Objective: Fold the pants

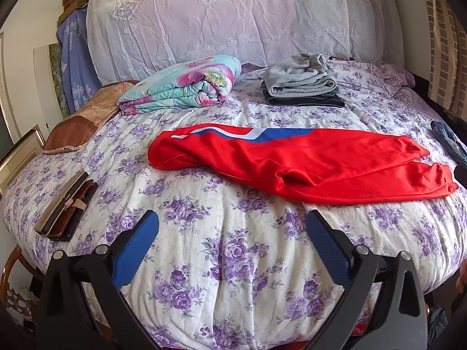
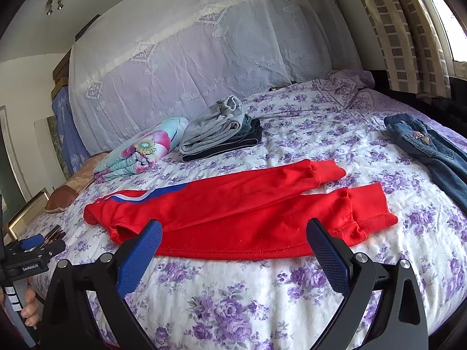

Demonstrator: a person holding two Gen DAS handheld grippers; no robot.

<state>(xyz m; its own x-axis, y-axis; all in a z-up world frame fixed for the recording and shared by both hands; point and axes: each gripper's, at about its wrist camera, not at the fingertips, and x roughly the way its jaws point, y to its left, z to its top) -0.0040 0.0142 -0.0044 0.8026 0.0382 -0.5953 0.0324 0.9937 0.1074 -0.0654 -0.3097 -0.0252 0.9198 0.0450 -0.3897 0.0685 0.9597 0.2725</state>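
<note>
Red pants (image 1: pixel 306 160) with a blue and white side stripe lie flat on the floral bed, waist to the left and the two legs running right. They also show in the right wrist view (image 2: pixel 248 213), cuffs at the right. My left gripper (image 1: pixel 232 224) is open and empty, above the quilt just short of the pants' near edge. My right gripper (image 2: pixel 233 233) is open and empty, its fingertips over the near edge of the pants. The left gripper also shows in the right wrist view (image 2: pixel 32 250), held by a hand at the far left.
A stack of folded grey and dark clothes (image 1: pixel 300 83) and a folded floral blanket (image 1: pixel 181 84) sit at the back. Blue jeans (image 2: pixel 432 151) lie at the right. A brown pillow (image 1: pixel 84 119) and wallet-like items (image 1: pixel 67 207) lie at the left. A lace-covered headboard (image 1: pixel 233 17) stands behind.
</note>
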